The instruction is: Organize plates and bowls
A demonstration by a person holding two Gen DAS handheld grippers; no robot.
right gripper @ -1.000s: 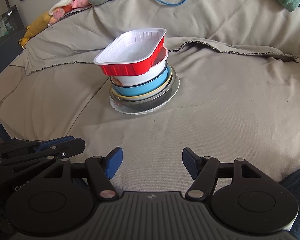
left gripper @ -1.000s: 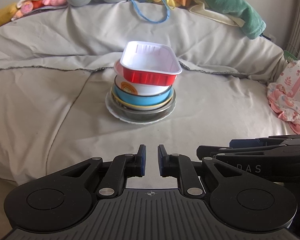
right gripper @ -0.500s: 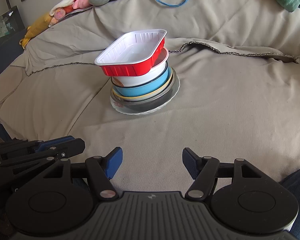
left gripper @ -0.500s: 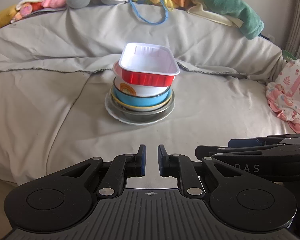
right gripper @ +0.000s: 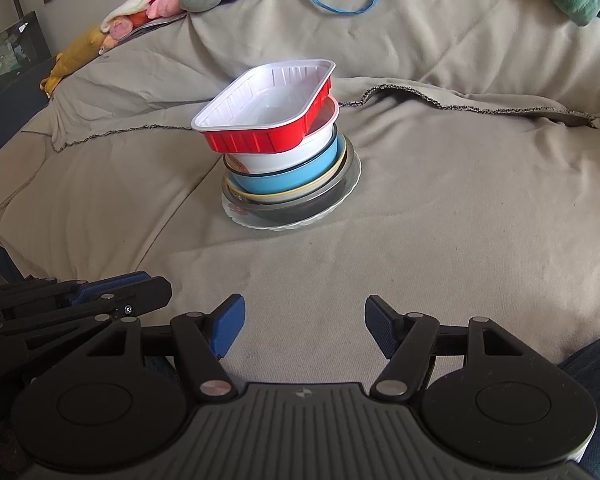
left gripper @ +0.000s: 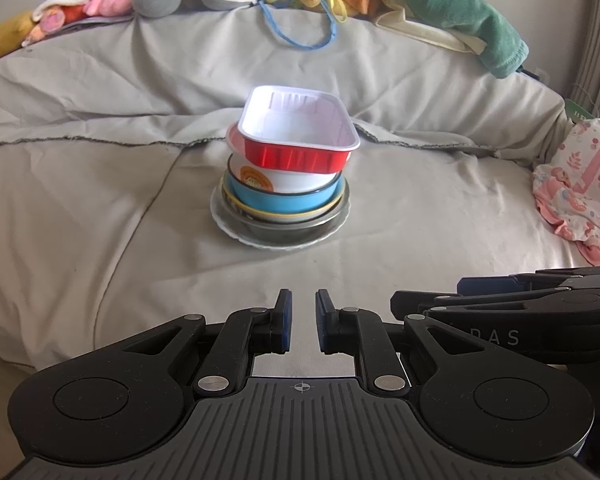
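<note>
The left gripper hangs low over the near edge of the bed, its blue pads drawn nearly together with nothing between them. Just to its right, the right gripper stands about half open, also empty. Both point down toward the stack, well short of it.

The stack sits mid-bed: a red foil tray on top, skewed and overhanging, then a white bowl, a blue bowl, a grey bowl and a white plate at the bottom.

It looks stacked already, so the sensible step seems to be squaring the tray. I would steady the lower bowls with one gripper and nudge the tray gently, since the soft bedding could let everything tip.

The right wrist view shows the tray's lean and a flower print on the plate's rim; the left wrist view shows the white bowl's orange motif and pink floral cloth at far right.
</note>
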